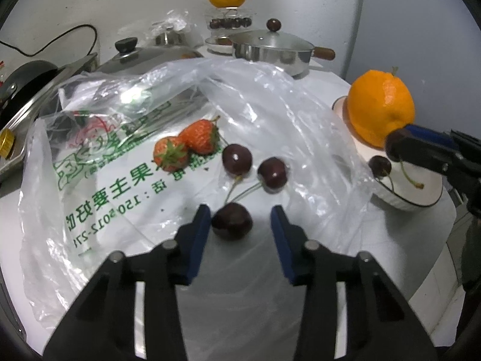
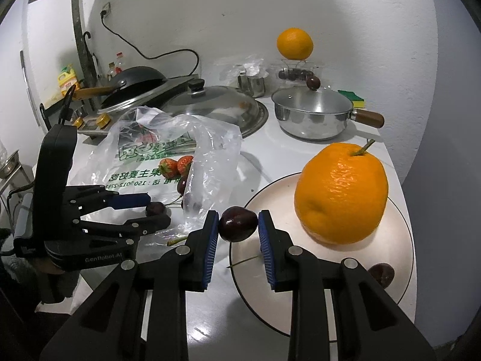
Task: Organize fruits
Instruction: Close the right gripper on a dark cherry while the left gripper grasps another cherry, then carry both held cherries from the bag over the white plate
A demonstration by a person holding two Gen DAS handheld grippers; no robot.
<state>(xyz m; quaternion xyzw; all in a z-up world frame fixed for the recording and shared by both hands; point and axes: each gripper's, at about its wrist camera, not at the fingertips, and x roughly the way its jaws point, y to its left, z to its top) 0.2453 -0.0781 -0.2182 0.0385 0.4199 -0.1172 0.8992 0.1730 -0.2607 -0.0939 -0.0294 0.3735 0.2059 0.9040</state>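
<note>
While the right gripper (image 2: 238,225) hangs over the near rim of the round white plate with a dark edge line (image 2: 399,210), its blue-padded jaws are nearly closed and pinch a dark red cherry (image 2: 237,224) between them. To do this well, I'd say bring the cherry lower before letting go, onto bare plate clear of the large orange with a green stem (image 2: 341,194), so it settles rather than rolls to the rim. The left gripper (image 1: 240,225) stands with its jaws wide apart around another dark cherry (image 1: 232,221) on the clear printed plastic bag (image 1: 120,180) spread on the white desk (image 1: 210,316), holding nothing; closing gently on the fruit, not its stem, looks wise.

Only the left wrist view shows two more cherries (image 1: 255,165) and two red strawberries (image 1: 186,144) plainly on the bag. Only the right wrist view shows a cherry (image 2: 381,273) near the plate's right edge.
</note>
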